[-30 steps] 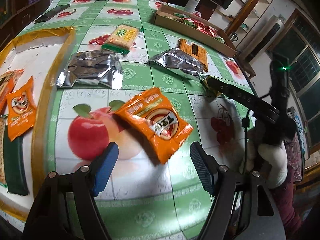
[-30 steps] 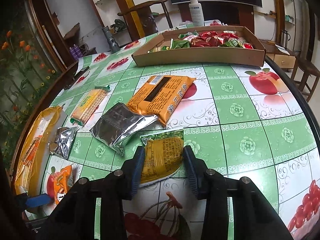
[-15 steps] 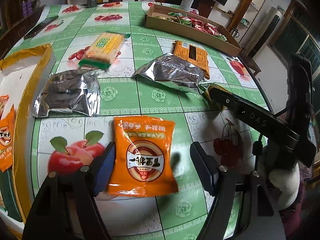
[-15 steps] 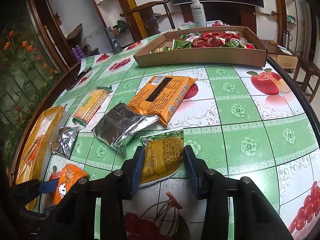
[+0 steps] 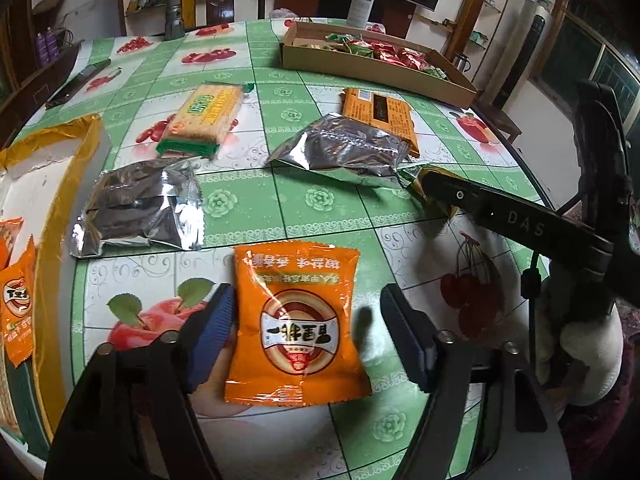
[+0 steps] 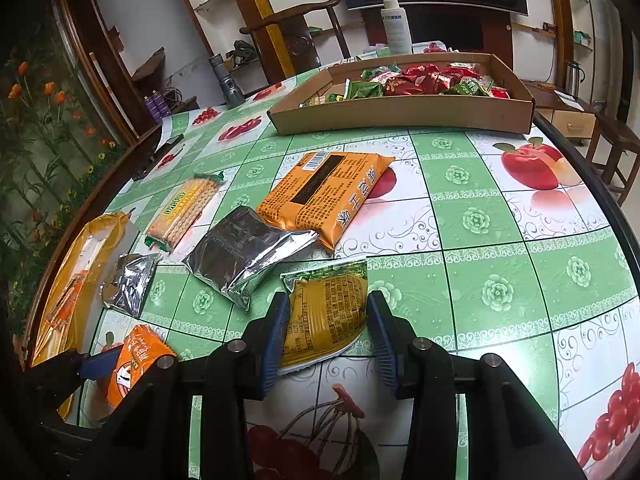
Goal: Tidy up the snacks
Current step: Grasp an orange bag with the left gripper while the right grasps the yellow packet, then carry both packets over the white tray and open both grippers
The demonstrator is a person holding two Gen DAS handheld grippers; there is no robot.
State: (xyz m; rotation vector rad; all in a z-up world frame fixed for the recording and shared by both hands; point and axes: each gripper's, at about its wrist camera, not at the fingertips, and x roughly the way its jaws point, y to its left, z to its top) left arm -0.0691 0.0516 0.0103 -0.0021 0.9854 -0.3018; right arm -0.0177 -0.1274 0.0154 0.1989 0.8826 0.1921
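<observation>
The left gripper [image 5: 306,328] straddles a flat orange snack packet [image 5: 296,324] lying near the table's near edge; its blue ribbed jaws have just been closing, the left pad at the packet's edge, the right pad visibly clear of it, so it is not clamped. The packet is glossy foil with crimped ends and a round red-and-white emblem bearing Chinese characters, upside down from here.

The right gripper [image 6: 328,330] is clamped on a yellow packet with a green top [image 6: 328,306], dense small print on its back, too fine to read. The arm of that tool carries the letters "DAS" [image 5: 525,222].

The table [image 6: 500,292] wears a slick green-and-white oilcloth printed with apples and cherries. Mid-table lie two crinkled silver foil pouches [image 5: 140,210] [image 5: 344,152], a clear-wrapped cracker pack with green ends [image 5: 206,120], and an orange biscuit pack showing a barcode and black panel [image 6: 326,196]. At the far edge, a shallow cardboard tray [image 6: 400,116] holds red and green wrapped sweets, with a white spray bottle [image 6: 396,20] behind it. At the left edge, a gold-rimmed box [image 5: 48,184] holds more orange packets.
</observation>
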